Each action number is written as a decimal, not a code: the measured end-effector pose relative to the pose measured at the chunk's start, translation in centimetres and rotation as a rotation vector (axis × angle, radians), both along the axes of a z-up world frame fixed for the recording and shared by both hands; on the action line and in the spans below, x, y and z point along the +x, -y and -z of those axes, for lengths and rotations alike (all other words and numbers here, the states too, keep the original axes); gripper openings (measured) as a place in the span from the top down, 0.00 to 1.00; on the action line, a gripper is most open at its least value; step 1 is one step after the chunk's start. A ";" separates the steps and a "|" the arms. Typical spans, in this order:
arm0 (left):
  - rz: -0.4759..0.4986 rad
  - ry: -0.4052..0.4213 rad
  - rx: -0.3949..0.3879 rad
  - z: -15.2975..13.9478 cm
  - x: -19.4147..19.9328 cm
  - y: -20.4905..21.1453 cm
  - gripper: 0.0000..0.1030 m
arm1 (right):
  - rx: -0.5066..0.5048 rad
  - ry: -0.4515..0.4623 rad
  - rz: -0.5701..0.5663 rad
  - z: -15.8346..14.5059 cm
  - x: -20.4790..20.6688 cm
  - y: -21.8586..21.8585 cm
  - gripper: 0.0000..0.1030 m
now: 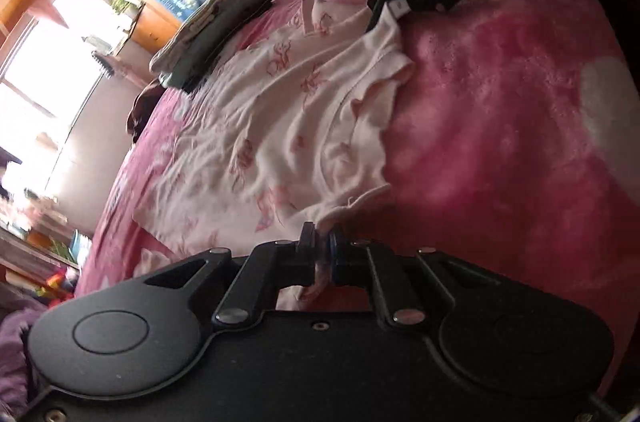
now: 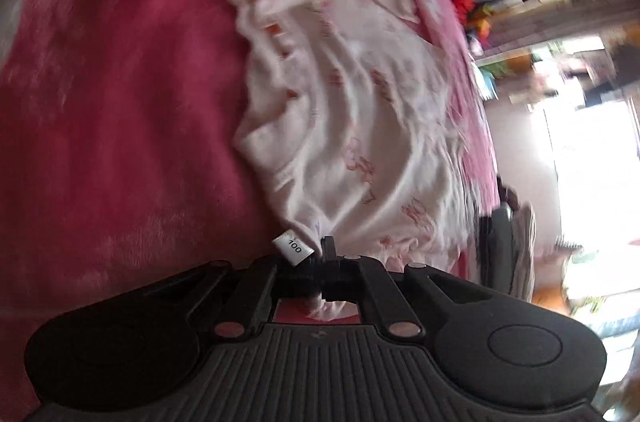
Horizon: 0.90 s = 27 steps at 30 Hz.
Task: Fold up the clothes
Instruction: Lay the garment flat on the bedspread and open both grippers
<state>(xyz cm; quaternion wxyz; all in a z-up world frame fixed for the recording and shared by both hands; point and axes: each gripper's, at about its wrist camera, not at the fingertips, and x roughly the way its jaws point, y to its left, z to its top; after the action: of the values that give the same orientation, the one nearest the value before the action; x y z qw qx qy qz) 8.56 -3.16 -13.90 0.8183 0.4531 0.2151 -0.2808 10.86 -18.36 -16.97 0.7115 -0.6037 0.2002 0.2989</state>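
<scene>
Covering most of both views, the pink bed [image 1: 500,94] carried everything, its fuzzy blanket running out wide on one side. On it lay the task garment, a pale shirt [image 1: 288,110] with a pink print, spread but rumpled, collar end toward a stack of folded clothes [image 1: 208,34] at the far side. My left tongs [image 1: 322,242] were clamped on a ruffled sleeve or hem edge of the shirt, cloth bunched between the pads. My right tongs [image 2: 326,254] were closed on the fabric beside a small white size tag [image 2: 294,248]; from the left wrist view the same tongs sat at the shirt's far corner, near the neckline.

Risks, as I judged them, biggest first. The blanket looked grippy, so dragging the shirt across it could have made the body lag and bunch instead of sliding flat. The shirt already carried deep creases between my two holds; folding over them would have locked wrinkles in. The right view was smeared with motion blur, so I judged the pace fast, and a quick swing could have flipped the loose sleeve under. Both grips took only thin edges, the right one possibly mostly near the tag, so a tug could have slipped the cloth out. The stack sat near the collar and could have been nudged.
</scene>
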 end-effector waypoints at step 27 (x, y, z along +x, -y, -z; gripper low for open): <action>-0.744 -0.183 -1.073 -5.5 6.0 -17.2 0.43 | 1.519 -0.458 0.863 -6.2 5.6 18.3 0.50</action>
<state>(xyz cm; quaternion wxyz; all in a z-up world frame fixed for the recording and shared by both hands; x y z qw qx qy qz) 14.55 14.03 -8.41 0.9514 -0.1478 0.2563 -0.0850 16.44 -36.67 -10.80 0.9115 0.2307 0.2947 0.1708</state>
